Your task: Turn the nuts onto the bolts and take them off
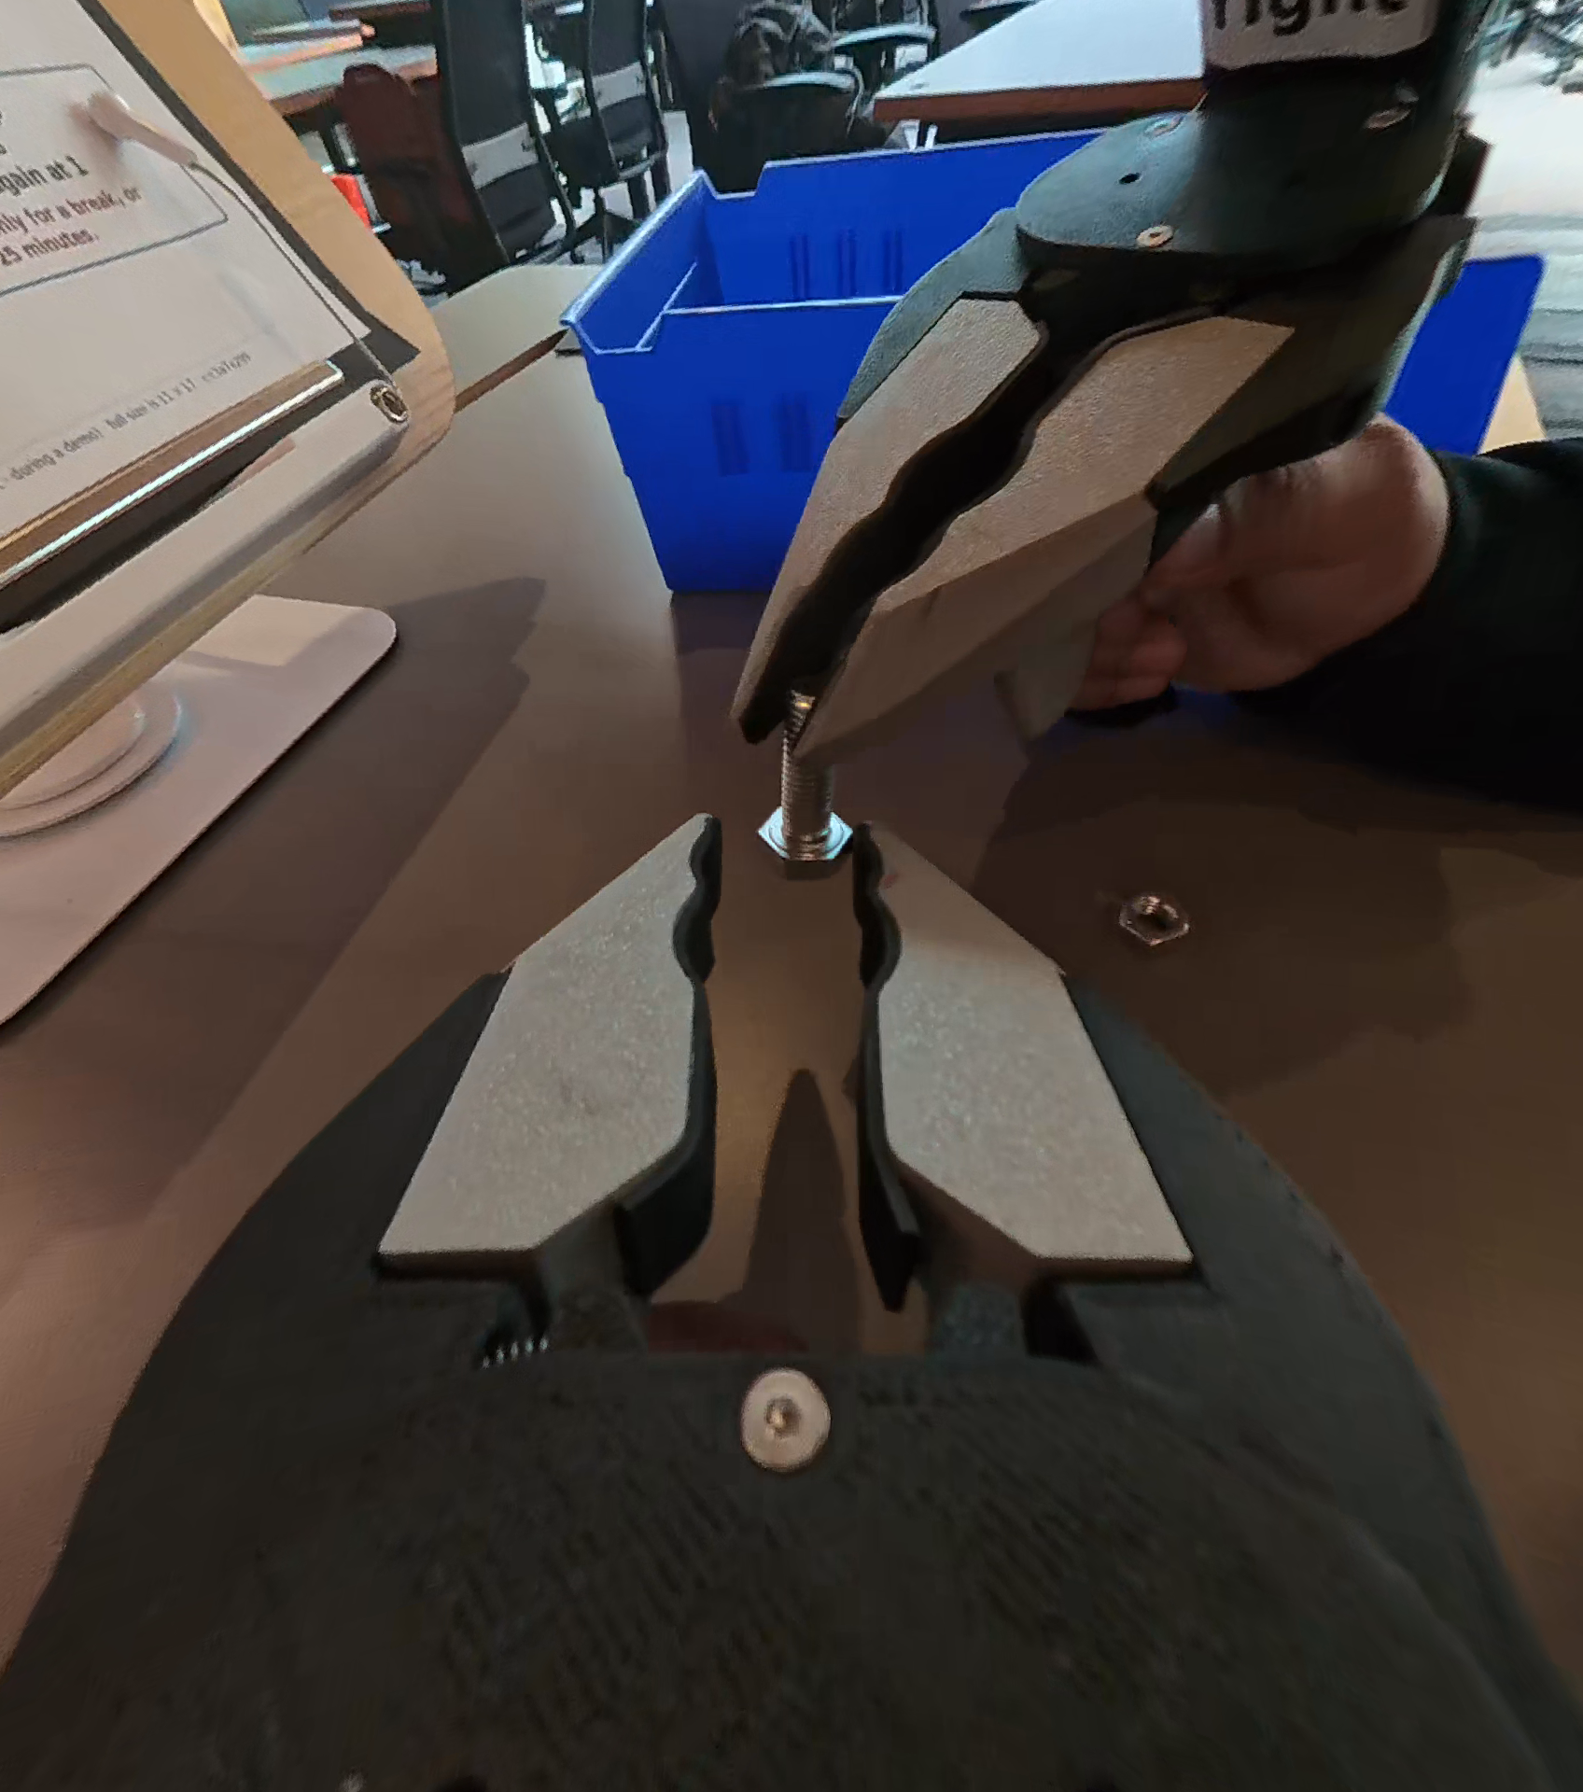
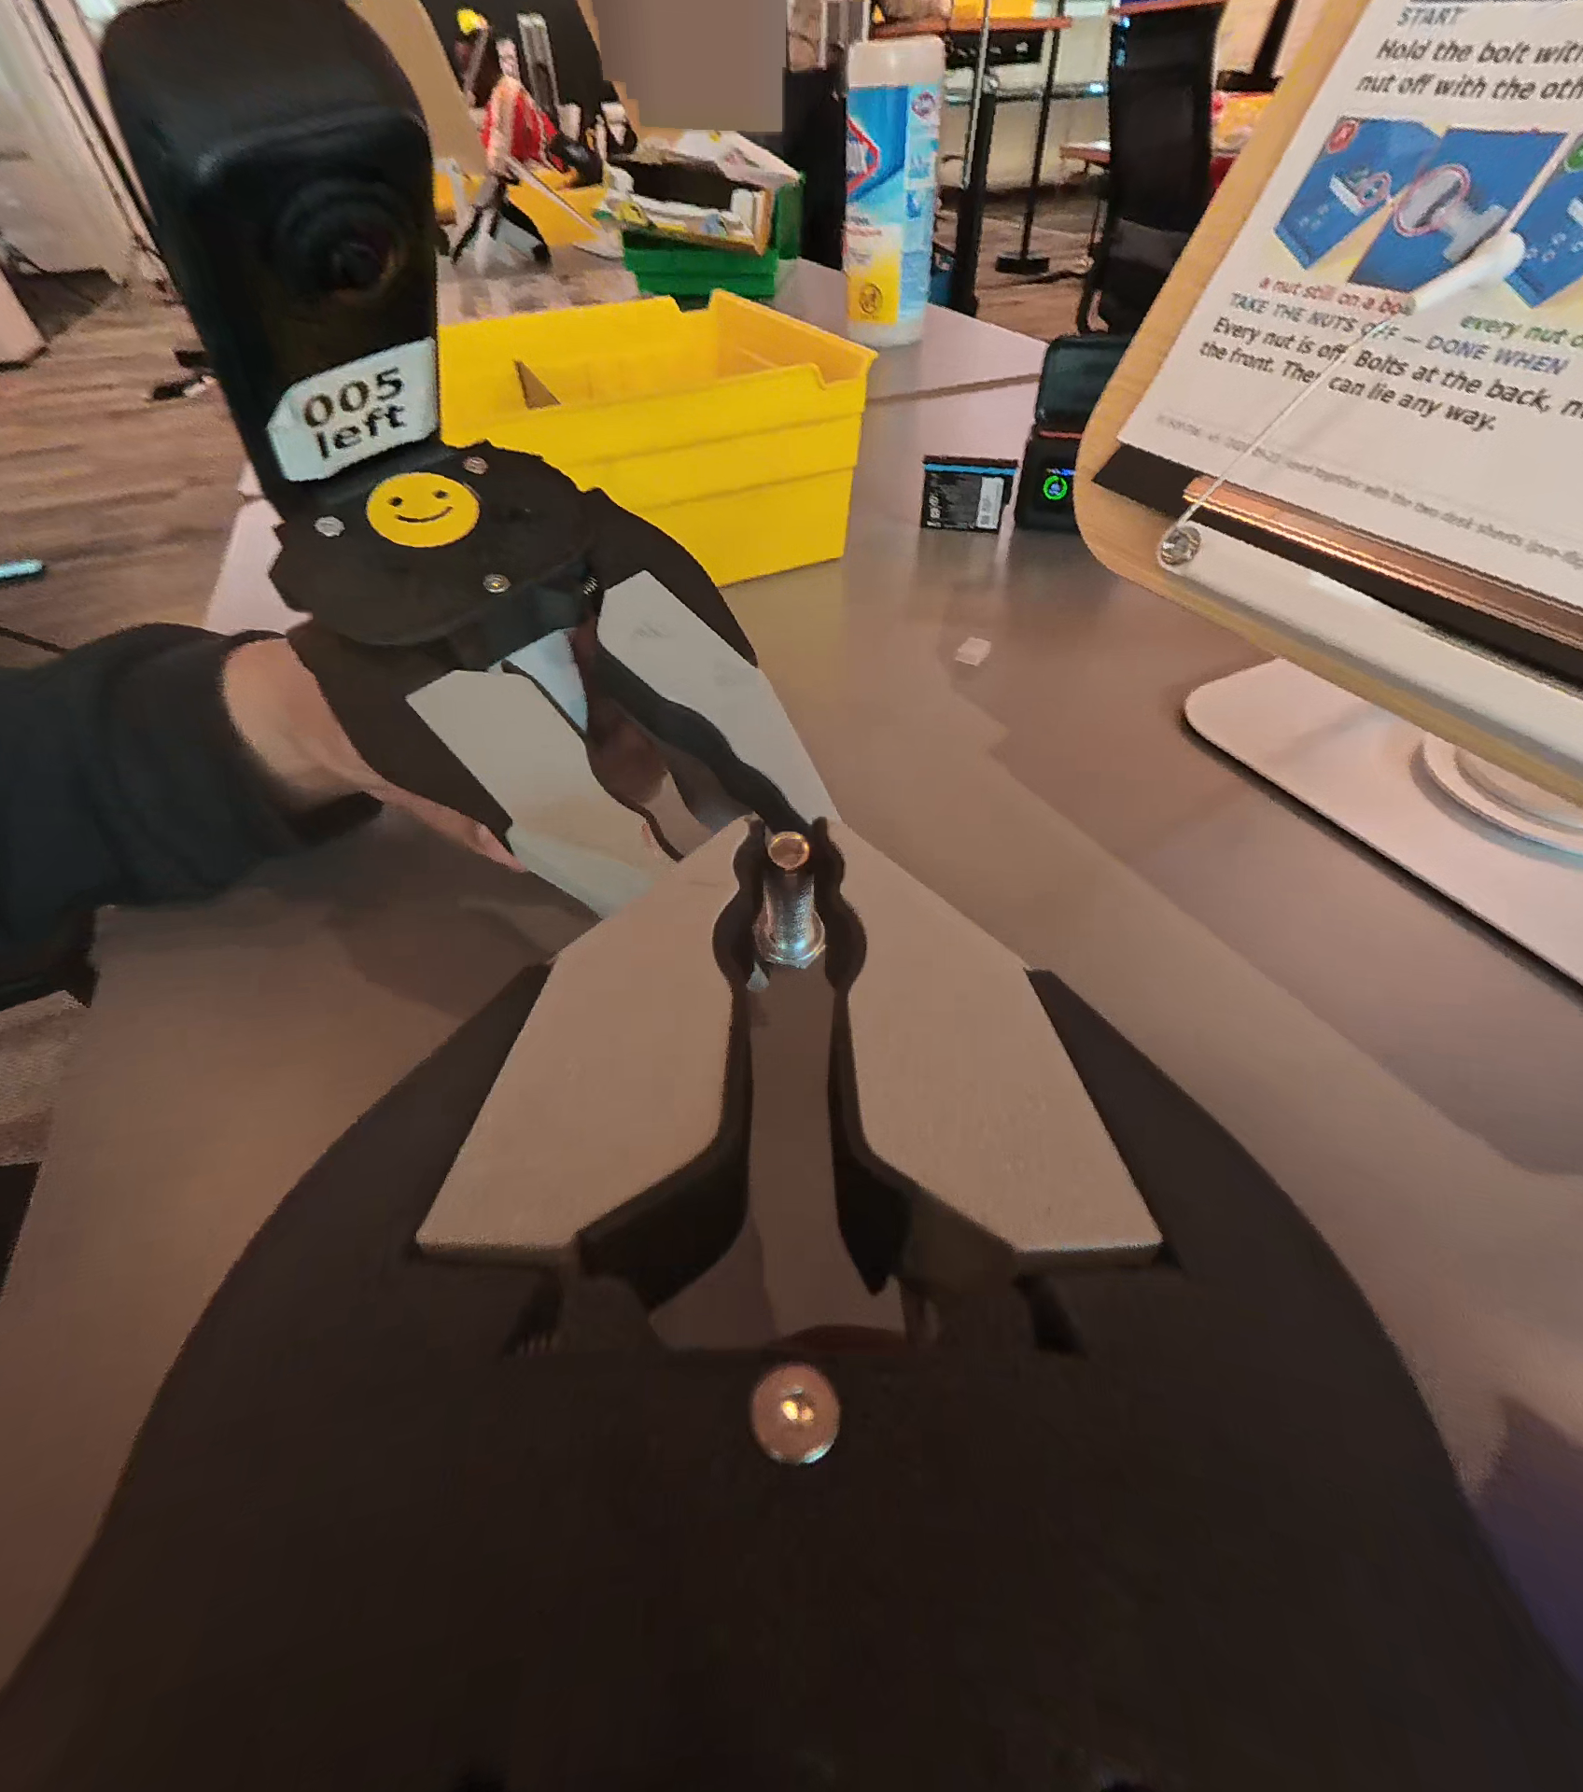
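Observation:
A silver bolt (image 1: pixel 802 785) stands upright on the brown table (image 1: pixel 1253 1115), with a hex piece (image 1: pixel 805 848) at its foot; I cannot tell whether that is its head or a nut. My right gripper (image 1: pixel 792 718) comes down from above and is shut on the bolt's upper threads; the right wrist view shows the bolt (image 2: pixel 788 907) clamped between its tips (image 2: pixel 788 844). My left gripper (image 1: pixel 788 858) is open, low over the table, one fingertip on each side of the hex piece. It also shows in the right wrist view (image 2: pixel 671 834). A loose nut (image 1: pixel 1151 916) lies to the right.
A blue bin (image 1: pixel 768 388) stands behind the bolt. A document stand (image 1: pixel 138 388) on a white base (image 1: pixel 235 727) is at the left. The right wrist view shows a yellow bin (image 2: pixel 652 427), small black devices (image 2: pixel 967 495) and a wipes canister (image 2: pixel 894 194). The tips of both grippers are at nearly the same place.

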Available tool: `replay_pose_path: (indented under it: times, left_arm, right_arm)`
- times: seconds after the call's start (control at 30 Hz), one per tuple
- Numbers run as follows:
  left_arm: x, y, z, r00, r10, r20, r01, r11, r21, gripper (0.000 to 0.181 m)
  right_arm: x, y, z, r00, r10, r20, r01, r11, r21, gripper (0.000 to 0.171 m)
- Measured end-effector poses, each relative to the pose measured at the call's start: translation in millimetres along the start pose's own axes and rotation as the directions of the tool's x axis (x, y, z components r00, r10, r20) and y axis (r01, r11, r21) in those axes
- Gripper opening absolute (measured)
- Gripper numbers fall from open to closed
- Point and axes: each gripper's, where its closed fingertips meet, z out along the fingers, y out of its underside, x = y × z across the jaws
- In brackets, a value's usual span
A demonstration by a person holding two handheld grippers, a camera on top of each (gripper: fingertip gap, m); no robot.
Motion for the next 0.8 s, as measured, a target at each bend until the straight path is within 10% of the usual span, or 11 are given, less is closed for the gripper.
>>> replay_pose_path:
  times: [0.4, 0.8]
  left_arm:
    - [7, -5, 0, 0.999, 0.013, -0.038, -0.012, 1.000, 0.027, 0.018]
    - [-22, -5, -15, 0.998, -0.059, 0.034, 0.057, 0.996, 0.073, 0.017]
  right_arm:
    - [-3, -7, -5, 0.999, 0.027, 0.040, -0.028, 0.999, 0.034, 0.006]
    - [-33, 59, -32, 1.000, 0.003, 0.030, 0.004, 0.967, -0.257, 0.034]
